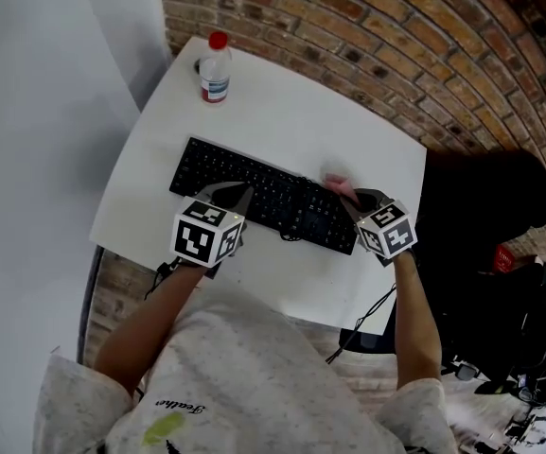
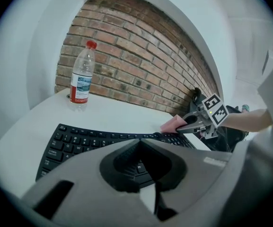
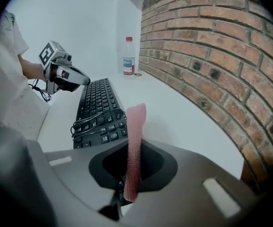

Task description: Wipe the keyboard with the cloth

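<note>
At the right end of the keyboard (image 1: pixel 263 197), on the white bench (image 1: pixel 282 93): right hand-held gripper (image 1: pixel 351 200) clenched on the pink cloth (image 3: pixel 135 126), which stands edge-up above the keys.

Step, judged: wipe just starting.

Next move needs the cloth pressed flat, then swept leftward.

Left hand-held gripper (image 1: pixel 237 197) clenched, empty, over the keys.

Keyboard: black, slim, cable (image 3: pixel 98 119) looped on it.

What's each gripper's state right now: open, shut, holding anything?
Left gripper: shut, nothing between its jaws.
Right gripper: shut on the pink cloth.
</note>
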`<state>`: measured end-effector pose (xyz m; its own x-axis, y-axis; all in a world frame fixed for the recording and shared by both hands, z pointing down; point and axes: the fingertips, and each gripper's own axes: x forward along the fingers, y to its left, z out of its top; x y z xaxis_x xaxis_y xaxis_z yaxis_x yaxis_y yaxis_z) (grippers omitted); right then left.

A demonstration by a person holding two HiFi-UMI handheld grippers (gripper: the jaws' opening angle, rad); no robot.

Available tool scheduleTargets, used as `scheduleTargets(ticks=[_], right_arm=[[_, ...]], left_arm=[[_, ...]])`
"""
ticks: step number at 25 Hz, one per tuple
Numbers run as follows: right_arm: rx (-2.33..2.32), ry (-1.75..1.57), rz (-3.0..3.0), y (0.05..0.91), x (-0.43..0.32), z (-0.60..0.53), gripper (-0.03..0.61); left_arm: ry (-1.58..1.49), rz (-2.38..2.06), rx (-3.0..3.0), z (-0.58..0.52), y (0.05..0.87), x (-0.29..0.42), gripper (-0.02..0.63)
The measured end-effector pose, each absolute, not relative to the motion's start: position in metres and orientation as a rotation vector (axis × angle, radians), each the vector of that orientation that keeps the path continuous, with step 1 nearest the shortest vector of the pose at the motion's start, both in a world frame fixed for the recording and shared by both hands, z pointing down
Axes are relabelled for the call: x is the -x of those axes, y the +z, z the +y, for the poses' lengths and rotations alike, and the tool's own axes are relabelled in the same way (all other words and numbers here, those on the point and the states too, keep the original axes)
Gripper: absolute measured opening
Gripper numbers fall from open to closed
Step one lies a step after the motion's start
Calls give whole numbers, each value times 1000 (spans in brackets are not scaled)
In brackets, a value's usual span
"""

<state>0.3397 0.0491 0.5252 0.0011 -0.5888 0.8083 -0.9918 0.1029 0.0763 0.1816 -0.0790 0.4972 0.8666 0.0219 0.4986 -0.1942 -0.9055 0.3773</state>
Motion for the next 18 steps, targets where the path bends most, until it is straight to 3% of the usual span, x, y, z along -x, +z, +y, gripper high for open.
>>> scheduleTargets(ticks=[18], right_arm=[[-1408, 736, -1757, 519, -305, -6, 25]], left_arm=[[660, -197, -2600, -118, 494, -150, -8]])
